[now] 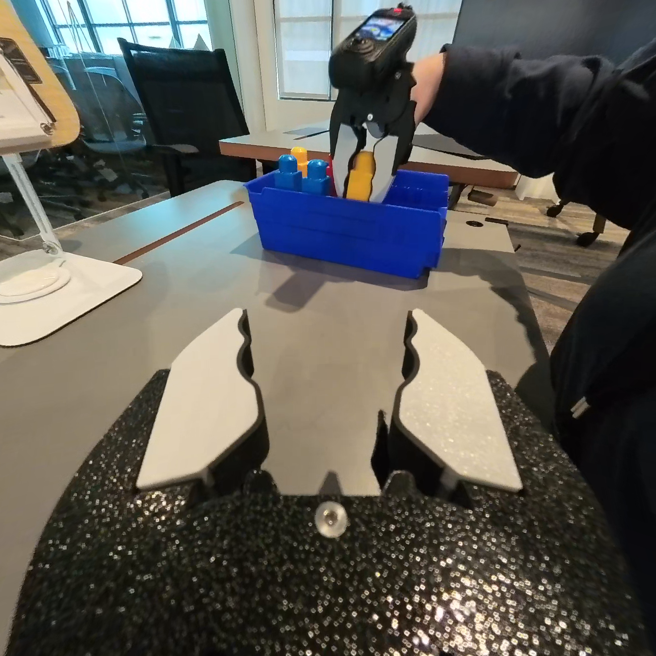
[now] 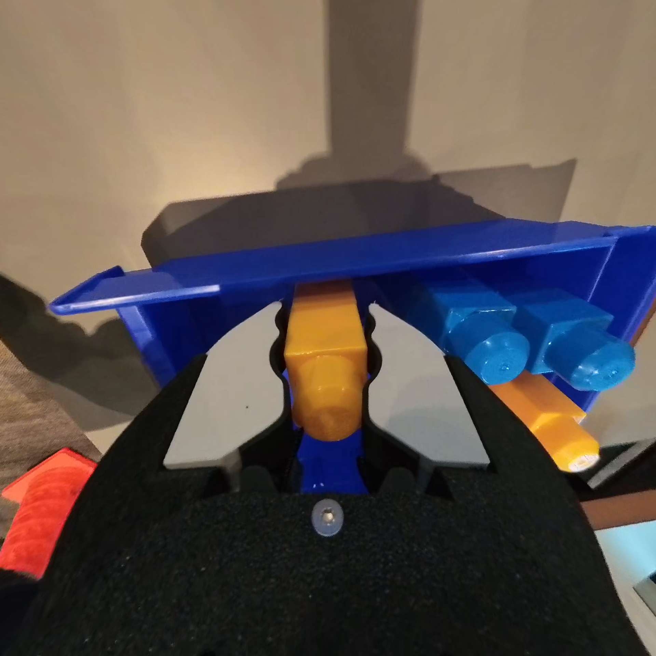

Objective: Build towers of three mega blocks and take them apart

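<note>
While left fingers gape empty, right fingers clamp yellow block in bin

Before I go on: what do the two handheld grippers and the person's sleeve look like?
Left gripper: glittery black body, a silver screw, pale grey fingers with wavy black inner edges. Right gripper: matte black, same fingers, a small screen on its handle. The sleeve is dark and loose.

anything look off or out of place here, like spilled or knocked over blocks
Nothing stands out. The blocks sit upright in the blue bin on the table, none spilled. The right gripper is shut on a yellow block inside the bin; the left gripper hangs open and empty over bare table.
</note>
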`<state>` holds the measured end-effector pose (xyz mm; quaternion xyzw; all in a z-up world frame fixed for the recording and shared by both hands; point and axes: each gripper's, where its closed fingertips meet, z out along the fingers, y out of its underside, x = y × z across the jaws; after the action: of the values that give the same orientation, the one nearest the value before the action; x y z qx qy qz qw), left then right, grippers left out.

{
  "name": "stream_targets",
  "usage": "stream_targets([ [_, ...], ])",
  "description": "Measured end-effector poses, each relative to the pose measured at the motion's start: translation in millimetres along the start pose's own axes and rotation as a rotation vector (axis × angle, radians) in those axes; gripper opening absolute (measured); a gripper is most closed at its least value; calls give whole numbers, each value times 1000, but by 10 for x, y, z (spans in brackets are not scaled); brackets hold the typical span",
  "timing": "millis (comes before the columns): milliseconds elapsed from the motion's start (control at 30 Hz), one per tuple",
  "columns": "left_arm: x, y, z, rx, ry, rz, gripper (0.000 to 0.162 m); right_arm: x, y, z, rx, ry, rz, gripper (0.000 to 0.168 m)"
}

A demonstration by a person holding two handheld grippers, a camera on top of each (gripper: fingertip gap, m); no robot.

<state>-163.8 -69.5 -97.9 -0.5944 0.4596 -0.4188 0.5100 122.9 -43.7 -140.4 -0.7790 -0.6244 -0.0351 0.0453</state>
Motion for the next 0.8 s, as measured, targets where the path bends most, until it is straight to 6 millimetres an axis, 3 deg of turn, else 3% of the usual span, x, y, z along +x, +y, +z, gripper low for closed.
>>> stream_targets([
  [567,-12,27,-11,3,9,-28,83,6,-13,-116,2,-9,6,46],
  [667,-23,21,-26,6,4,-27,83,9,-16,-340,17,34,32,46],
  [800,-53,-5,-67,20,-12,-27,83,39,-150,-877,162,207,73,45],
])
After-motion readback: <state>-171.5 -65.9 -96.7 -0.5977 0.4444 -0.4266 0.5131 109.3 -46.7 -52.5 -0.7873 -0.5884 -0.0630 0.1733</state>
